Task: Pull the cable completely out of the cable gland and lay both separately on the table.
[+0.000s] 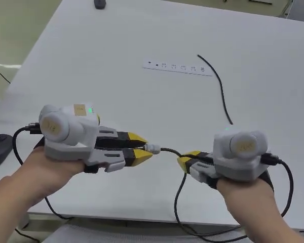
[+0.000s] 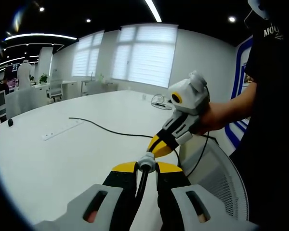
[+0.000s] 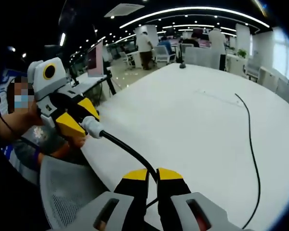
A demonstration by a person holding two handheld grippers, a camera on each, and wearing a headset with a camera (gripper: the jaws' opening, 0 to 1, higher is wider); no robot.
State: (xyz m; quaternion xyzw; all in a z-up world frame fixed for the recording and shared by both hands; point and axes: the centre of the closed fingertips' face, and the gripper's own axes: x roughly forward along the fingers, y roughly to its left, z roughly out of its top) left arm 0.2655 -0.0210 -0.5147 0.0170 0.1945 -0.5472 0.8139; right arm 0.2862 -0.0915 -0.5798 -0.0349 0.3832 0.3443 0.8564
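Two grippers meet above the near edge of the counter [image 1: 142, 96]. The left gripper [image 1: 142, 148] has its jaws closed around the white cable gland [image 1: 152, 149], which sits at their yellow tips. The right gripper [image 1: 185, 161] has its jaws pinched tight on the black cable [image 1: 168, 150], just beside the gland. The cable enters the gland, so extraction is not yet done. A clean pull likely needs the hands drawn apart along the cable's axis, with both grips firm. Farther off, a power strip [image 1: 178, 68] lies on the counter.
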